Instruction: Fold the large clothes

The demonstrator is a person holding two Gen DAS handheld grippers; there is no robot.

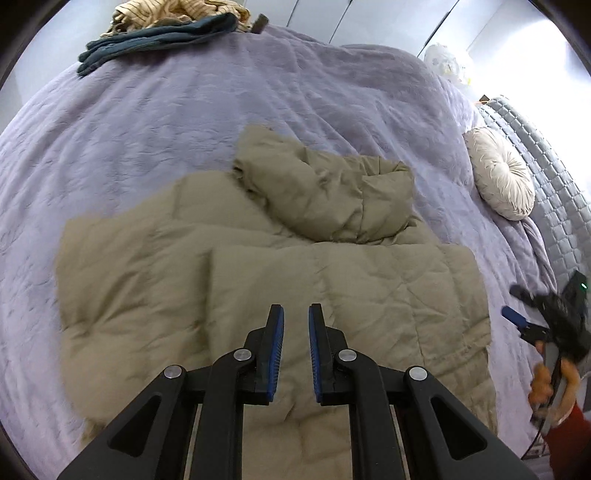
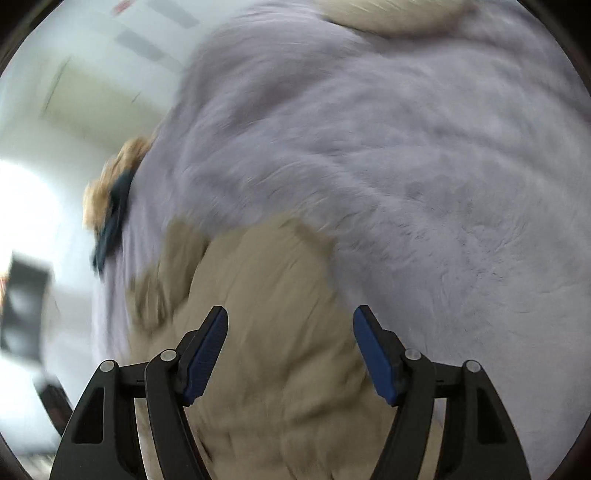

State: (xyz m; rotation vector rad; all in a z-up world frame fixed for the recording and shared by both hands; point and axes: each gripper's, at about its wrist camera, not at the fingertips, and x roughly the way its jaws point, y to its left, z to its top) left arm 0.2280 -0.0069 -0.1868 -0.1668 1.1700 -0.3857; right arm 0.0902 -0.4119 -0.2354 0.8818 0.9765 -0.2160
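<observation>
Both cameras ride on the handheld grippers and look steeply down at the bed, over the khaki quilted coat (image 1: 280, 258) spread on the lilac bedspread (image 1: 147, 129).

The left wrist view hangs above the coat's near hem, facing along it toward the far pile of folded clothes (image 1: 162, 33); the round cushion (image 1: 498, 173) sits right of the coat, and the right gripper (image 1: 532, 314) shows at the coat's right edge.

The right wrist view, badly blurred, sits closer over the coat (image 2: 266, 295), angled across it; the same clothes pile (image 2: 110, 206) falls left of the coat. Both views share coat, bedspread (image 2: 406, 147) and pile.
</observation>
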